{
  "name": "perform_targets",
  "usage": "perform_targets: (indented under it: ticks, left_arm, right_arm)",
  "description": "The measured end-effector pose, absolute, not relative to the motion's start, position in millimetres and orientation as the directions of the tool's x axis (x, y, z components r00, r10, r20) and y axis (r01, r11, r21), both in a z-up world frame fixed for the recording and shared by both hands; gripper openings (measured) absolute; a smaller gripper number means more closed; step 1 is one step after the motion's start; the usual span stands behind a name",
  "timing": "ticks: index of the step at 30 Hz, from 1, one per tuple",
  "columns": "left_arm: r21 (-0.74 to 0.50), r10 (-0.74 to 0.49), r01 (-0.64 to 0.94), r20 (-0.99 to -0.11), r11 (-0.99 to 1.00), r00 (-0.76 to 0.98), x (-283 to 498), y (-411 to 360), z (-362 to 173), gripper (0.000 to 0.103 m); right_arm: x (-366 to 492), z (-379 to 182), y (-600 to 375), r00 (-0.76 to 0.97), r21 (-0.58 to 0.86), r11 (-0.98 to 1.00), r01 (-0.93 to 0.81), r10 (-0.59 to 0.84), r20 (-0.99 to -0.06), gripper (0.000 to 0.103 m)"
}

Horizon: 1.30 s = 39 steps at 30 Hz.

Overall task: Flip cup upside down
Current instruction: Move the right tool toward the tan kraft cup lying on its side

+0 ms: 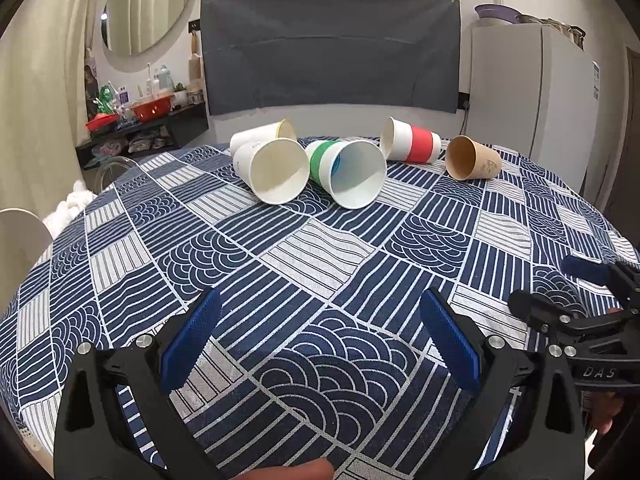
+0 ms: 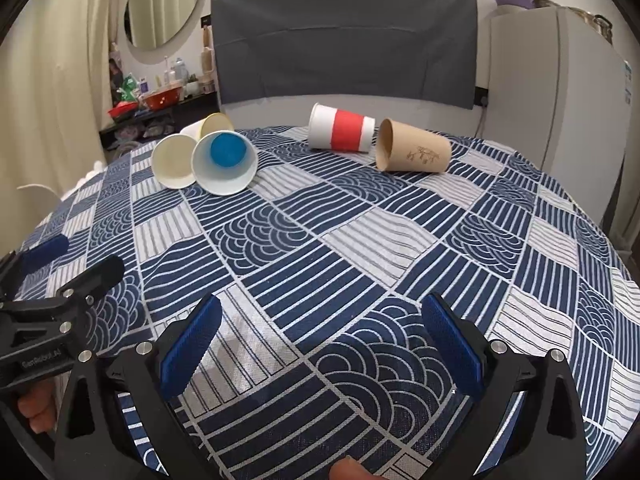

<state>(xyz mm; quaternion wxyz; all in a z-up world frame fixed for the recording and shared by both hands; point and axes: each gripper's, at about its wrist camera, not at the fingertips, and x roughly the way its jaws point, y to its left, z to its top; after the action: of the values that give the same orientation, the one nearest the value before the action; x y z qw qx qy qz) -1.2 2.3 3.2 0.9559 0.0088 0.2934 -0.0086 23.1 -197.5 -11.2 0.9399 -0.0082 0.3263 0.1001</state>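
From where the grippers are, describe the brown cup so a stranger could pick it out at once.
Look to the far side of the round table with the blue patterned cloth, where five paper cups lie on their sides. The brown cup is the rightmost, just right of the red-banded cup. It alone is plain kraft brown with a small dark drawing on its side; the others are white.

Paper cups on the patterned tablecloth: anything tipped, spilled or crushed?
All five lie on their sides: two plain white paper cups, green-banded cup, red-banded cup, brown kraft cup. No visible spill or crushing.
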Motion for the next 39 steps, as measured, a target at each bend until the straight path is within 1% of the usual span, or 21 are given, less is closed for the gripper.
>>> perform_targets:
  ticks: [2, 4, 7, 11, 15, 18, 20, 21, 22, 24, 26, 28, 31, 33, 36, 39]
  left_arm:
    - [-0.001, -0.024, 0.029, -0.578, 1.000, 0.816, 2.6, 5.5, 5.6, 0.097]
    - [-0.009, -0.029, 0.030, -0.582, 1.000, 0.813, 7.0, 8.8, 10.8, 0.097]
    - [-0.010, -0.031, 0.031, -0.577, 0.999, 0.816, 14.2, 13.1, 22.8, 0.097]
    - [-0.006, -0.043, 0.048, -0.576, 0.999, 0.817, 30.3, 15.0, 42.0, 0.097]
    - [0.023, -0.038, 0.063, -0.577, 0.998, 0.816, 48.7, 14.2, 57.6, 0.097]
    - [0.028, -0.052, 0.086, -0.594, 0.996, 0.803, 65.4, 14.6, 65.5, 0.097]
    - [0.026, -0.055, 0.088, -0.602, 0.996, 0.797, 77.3, 16.5, 69.8, 0.097]
    - [0.038, -0.041, 0.079, -0.599, 0.996, 0.800, 82.4, 16.6, 71.5, 0.097]
    - [0.061, -0.017, 0.066, -0.589, 0.996, 0.808, 89.5, 16.2, 74.2, 0.097]
    - [0.087, -0.001, 0.063, -0.586, 0.994, 0.810, 101.8, 15.9, 76.9, 0.097]
    - [0.058, -0.031, 0.083, -0.607, 0.995, 0.794, 117.0, 19.1, 78.3, 0.097]
    - [0.043, -0.026, 0.066, -0.608, 0.997, 0.793, 127.8, 23.9, 78.0, 0.097]
    - [0.090, 0.005, 0.065, -0.619, 0.994, 0.785, 138.6, 22.9, 70.5, 0.097]
    - [0.089, -0.010, 0.086, -0.639, 0.992, 0.769, 143.2, 21.9, 63.9, 0.097]
    - [0.066, -0.026, 0.088, -0.638, 0.994, 0.770, 145.6, 23.2, 60.8, 0.097]
    - [0.082, -0.019, 0.092, -0.631, 0.992, 0.776, 147.4, 19.3, 57.5, 0.097]
  right_arm:
    - [28.1, -13.5, -199.0, 0.729, 0.068, 0.975, -0.210, 0.203, -0.654, 0.095]
    - [32.1, -14.2, -203.9, 0.713, 0.091, 0.978, -0.190, 0.201, -0.672, 0.095]
    - [39.2, -7.7, -215.8, 0.707, 0.140, 0.977, -0.162, 0.213, -0.674, 0.095]
    - [57.8, 12.4, -233.6, 0.723, 0.154, 0.981, -0.114, 0.188, -0.665, 0.095]
    - [87.1, 39.0, -254.8, 0.770, 0.137, 0.989, -0.064, 0.136, -0.623, 0.095]
    - [115.1, 51.5, -263.7, 0.772, 0.107, 0.992, -0.069, 0.121, -0.624, 0.095]
    - [136.7, 55.0, -264.0, 0.760, 0.049, 0.995, -0.086, 0.097, -0.643, 0.095]
    - [144.4, 55.9, -264.1, 0.771, 0.018, 0.997, -0.078, 0.072, -0.633, 0.095]
    - [154.2, 56.1, -264.7, 0.778, -0.011, 0.997, -0.072, 0.049, -0.626, 0.095]
    - [174.6, 52.8, -266.7, 0.767, -0.024, 0.996, -0.089, 0.053, -0.640, 0.095]
    - [197.7, 47.2, -270.3, 0.742, 0.004, 0.994, -0.107, 0.083, -0.666, 0.095]
    - [214.7, 43.5, -273.3, 0.727, 0.038, 0.993, -0.113, 0.108, -0.678, 0.095]
    - [233.7, 41.5, -277.0, 0.727, 0.066, 0.990, -0.128, 0.139, -0.673, 0.095]
    - [244.2, 39.4, -276.4, 0.710, 0.072, 0.986, -0.150, 0.159, -0.686, 0.095]
    - [259.3, 34.2, -279.5, 0.699, 0.057, 0.988, -0.142, 0.140, -0.701, 0.095]
    - [270.9, 25.3, -286.3, 0.669, 0.066, 0.988, -0.142, 0.145, -0.729, 0.095]
